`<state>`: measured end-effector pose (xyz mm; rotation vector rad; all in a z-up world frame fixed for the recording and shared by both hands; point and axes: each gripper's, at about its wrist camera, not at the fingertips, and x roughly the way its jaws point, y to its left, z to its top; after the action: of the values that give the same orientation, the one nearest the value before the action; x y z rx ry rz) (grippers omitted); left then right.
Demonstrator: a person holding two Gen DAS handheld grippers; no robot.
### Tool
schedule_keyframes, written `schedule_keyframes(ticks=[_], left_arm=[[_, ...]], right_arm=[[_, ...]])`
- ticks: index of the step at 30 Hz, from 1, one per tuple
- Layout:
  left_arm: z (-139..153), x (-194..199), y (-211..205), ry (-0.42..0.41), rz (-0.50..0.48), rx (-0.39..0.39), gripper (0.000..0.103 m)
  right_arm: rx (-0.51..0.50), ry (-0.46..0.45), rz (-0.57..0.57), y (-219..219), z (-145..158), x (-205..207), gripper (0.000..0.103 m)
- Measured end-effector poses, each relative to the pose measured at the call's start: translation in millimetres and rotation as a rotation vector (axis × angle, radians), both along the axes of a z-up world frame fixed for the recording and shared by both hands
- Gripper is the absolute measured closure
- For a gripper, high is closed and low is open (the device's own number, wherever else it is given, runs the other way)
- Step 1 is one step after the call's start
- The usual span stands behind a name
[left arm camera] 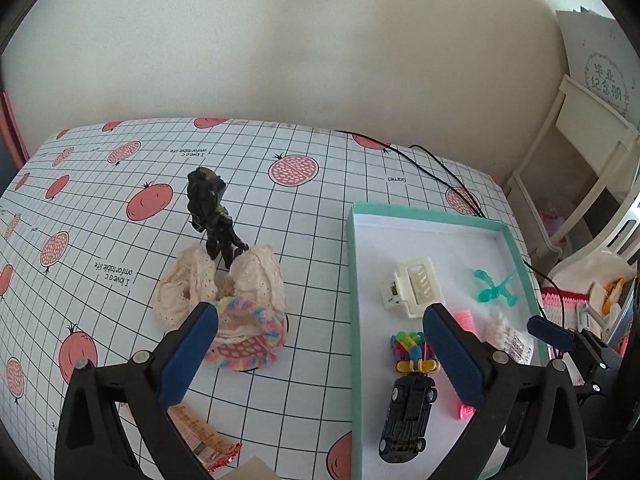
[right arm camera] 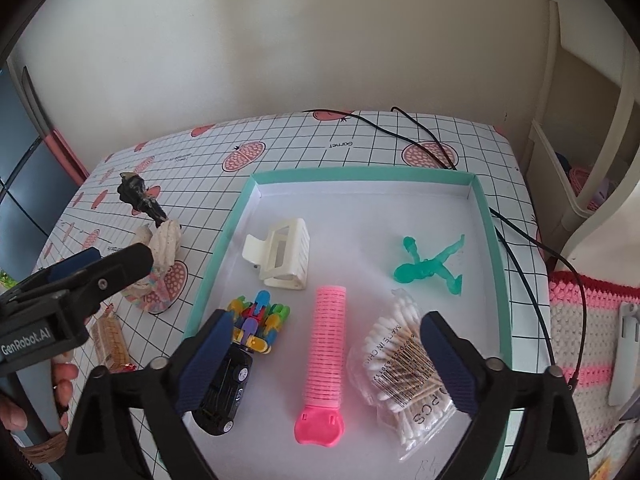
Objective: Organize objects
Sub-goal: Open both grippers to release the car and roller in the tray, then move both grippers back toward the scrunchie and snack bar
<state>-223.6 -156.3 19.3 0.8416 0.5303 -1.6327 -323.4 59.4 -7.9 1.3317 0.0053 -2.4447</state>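
Left gripper (left arm camera: 320,320): jaws spread wide, empty; rainbow scrunchie (left arm camera: 244,336) just beyond its left finger.
Right gripper (right arm camera: 326,334): jaws spread wide, empty; pink hair roller (right arm camera: 326,352) between fingers, below.

Table (left arm camera: 312,208) with grid/pomegranate-print cloth. Directly on it: teal-rimmed tray (left arm camera: 352,280) on right, cream lace scrunchie (left arm camera: 224,280) with black figurine (left arm camera: 212,212) and rainbow scrunchie (left arm camera: 248,336) left, snack packet (left arm camera: 200,436) near edge, black cable (left arm camera: 436,168) at back.

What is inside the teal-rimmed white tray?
Cream hair claw, green translucent figure, pink hair roller, bagged cotton swabs, colourful plastic pieces, black toy car partly hidden by a finger.
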Motion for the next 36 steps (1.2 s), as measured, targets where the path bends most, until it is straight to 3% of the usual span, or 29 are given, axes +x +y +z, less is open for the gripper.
schedule_keyframes(ticks=[22, 36], left_arm=[[10.9, 12.3, -3.5, 0.04, 0.004, -0.004, 0.001], [27.0, 68.3, -15.8, 0.073, 0.077, 0.024, 0.001]], right_arm=[[0.018, -0.002, -0.002, -6.5, -1.6, -1.3, 0.0], [0.025, 0.024, 0.055, -51.2, 7.8, -0.5, 0.0]])
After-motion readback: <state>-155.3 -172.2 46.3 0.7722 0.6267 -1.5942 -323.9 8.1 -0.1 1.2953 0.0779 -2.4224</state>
